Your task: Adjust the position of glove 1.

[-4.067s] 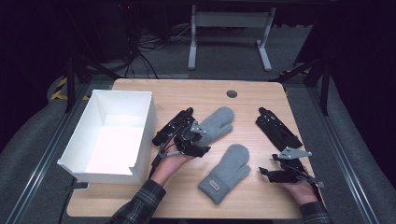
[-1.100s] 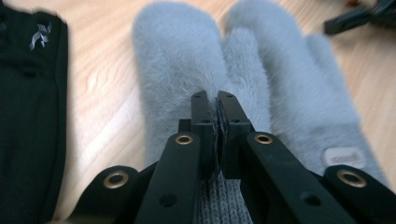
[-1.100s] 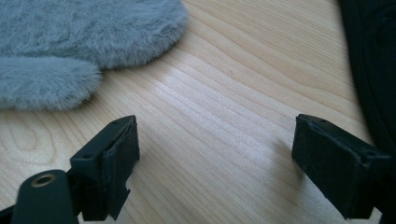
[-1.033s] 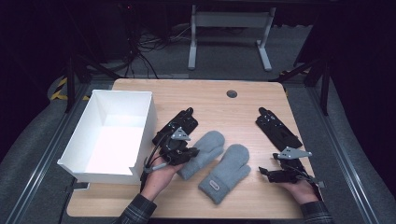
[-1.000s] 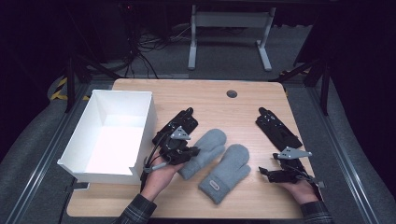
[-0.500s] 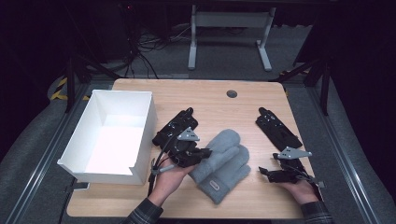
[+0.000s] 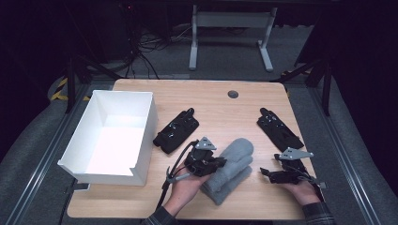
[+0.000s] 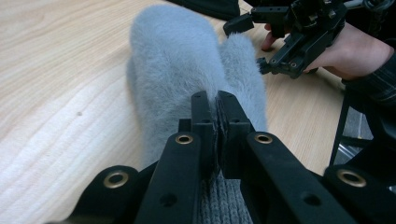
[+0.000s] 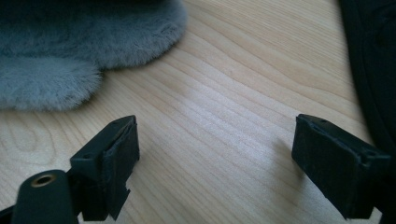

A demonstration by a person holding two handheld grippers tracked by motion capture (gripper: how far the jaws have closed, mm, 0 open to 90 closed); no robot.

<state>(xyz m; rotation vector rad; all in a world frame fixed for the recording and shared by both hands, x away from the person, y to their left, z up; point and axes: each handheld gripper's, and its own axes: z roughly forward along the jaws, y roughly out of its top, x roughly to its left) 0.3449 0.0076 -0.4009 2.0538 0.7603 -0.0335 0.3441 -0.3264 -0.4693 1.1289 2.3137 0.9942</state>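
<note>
1. Landmark = white box (image 7: 110, 136), open-topped, at the left edge of the wooden table (image 7: 216, 101).
2. Left gripper (image 7: 220, 162) sits to the right of the box, near the table's front edge. Jaws are clamped tight on the knit cuff end of a grey mitten (image 7: 233, 159); in the left gripper view (image 8: 213, 109) the pads are pressed together w/ fabric pinched between them.
3. That grey mitten lies on top of a second grey mitten (image 7: 225, 187), roughly aligned w/ it, both pointing away from the box toward the table's far right. Fuzzy side up in the left gripper view (image 8: 182, 60).
4. The stacked pair is to the right of the box, apart from it, w/ the left hand (image 7: 185, 187) between box and mittens.
5. Right gripper (image 7: 267, 171) is further right of the box, beyond the mittens, resting low at the table. Jaws stand wide apart, nothing between them; bare wood shows in the gap in the right gripper view (image 9: 215, 154).
6. Mitten tip (image 9: 70, 42) lies just ahead of the right gripper's jaws, not touching.
7. Two black gloves lie flat: one (image 7: 177, 131) just beside the box's right wall, the other (image 7: 279, 129) well to the right, behind the right gripper.
8. Right hand (image 7: 302, 190) is at the table's front edge, far from the box.
</note>
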